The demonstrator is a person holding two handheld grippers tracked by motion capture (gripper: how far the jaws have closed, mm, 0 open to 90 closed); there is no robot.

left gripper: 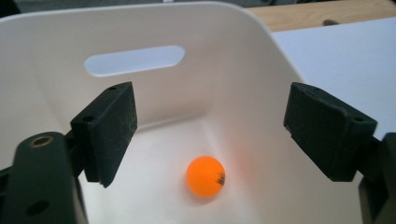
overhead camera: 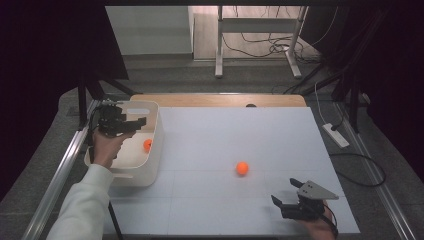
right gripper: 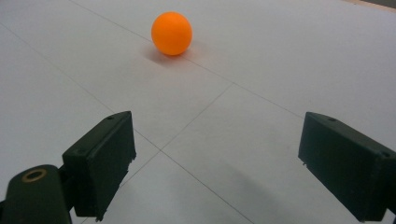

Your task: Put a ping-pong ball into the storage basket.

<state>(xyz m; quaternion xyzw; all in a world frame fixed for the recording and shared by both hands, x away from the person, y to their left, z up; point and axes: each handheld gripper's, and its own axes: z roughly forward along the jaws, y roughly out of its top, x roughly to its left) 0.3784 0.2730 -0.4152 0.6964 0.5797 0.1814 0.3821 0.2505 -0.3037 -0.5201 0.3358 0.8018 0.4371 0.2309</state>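
A white plastic bin (overhead camera: 152,165) stands at the table's left side, and an orange ball (overhead camera: 147,145) lies on its floor. My left gripper (overhead camera: 131,123) hangs over the bin, open, with nothing between its jaws. In the left gripper view the same ball (left gripper: 205,176) rests on the bin's floor (left gripper: 154,186) below the spread jaws. A second orange ball (overhead camera: 242,168) sits on the white table top near the middle. My right gripper (overhead camera: 286,194) is low at the front right, open and empty, and that ball (right gripper: 171,33) lies ahead of its jaws.
The bin has a slot handle (left gripper: 134,60) in its far wall. The white table top (overhead camera: 240,135) ends in a wooden strip (overhead camera: 220,100) at the back. A metal rail (overhead camera: 60,170) runs along the left, and a power strip (overhead camera: 335,135) lies on the floor at right.
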